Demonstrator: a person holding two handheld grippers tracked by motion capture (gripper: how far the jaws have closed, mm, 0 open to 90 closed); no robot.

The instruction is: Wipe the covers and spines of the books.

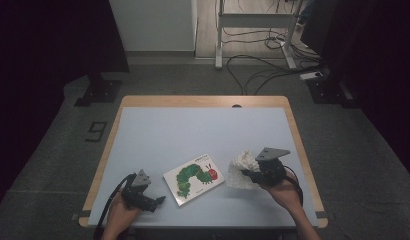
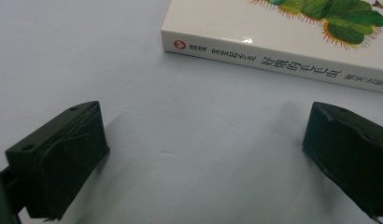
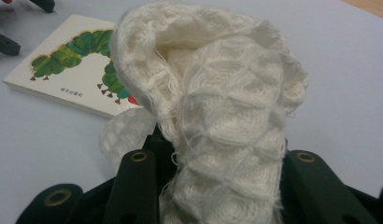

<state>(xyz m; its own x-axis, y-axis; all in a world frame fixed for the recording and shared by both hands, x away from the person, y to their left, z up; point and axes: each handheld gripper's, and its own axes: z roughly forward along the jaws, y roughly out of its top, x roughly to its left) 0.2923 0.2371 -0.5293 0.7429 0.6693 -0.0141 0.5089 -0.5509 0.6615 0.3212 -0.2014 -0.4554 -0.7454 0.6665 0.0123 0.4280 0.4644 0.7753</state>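
A white knitted cloth (image 1: 241, 170) hangs bunched above the blue table top (image 1: 193, 135) at the right. My right gripper (image 1: 250, 173) is shut on it; in the right gripper view the knit (image 3: 227, 121) rises between the two black jaws and folds over at the top. A picture book (image 1: 194, 178) with a green caterpillar on its white cover lies flat near the front middle. My left gripper (image 1: 160, 200) rests low at the front left, open, its tips pointing toward the book. In the left gripper view the book's spine (image 2: 273, 63) lies just beyond the wide-apart jaws.
The table's wooden rim (image 1: 298, 145) runs along the right and far sides. Beyond the table are grey floor, loose cables (image 1: 253, 70) and a white frame's legs (image 1: 219, 55). Dark curtains stand at both sides.
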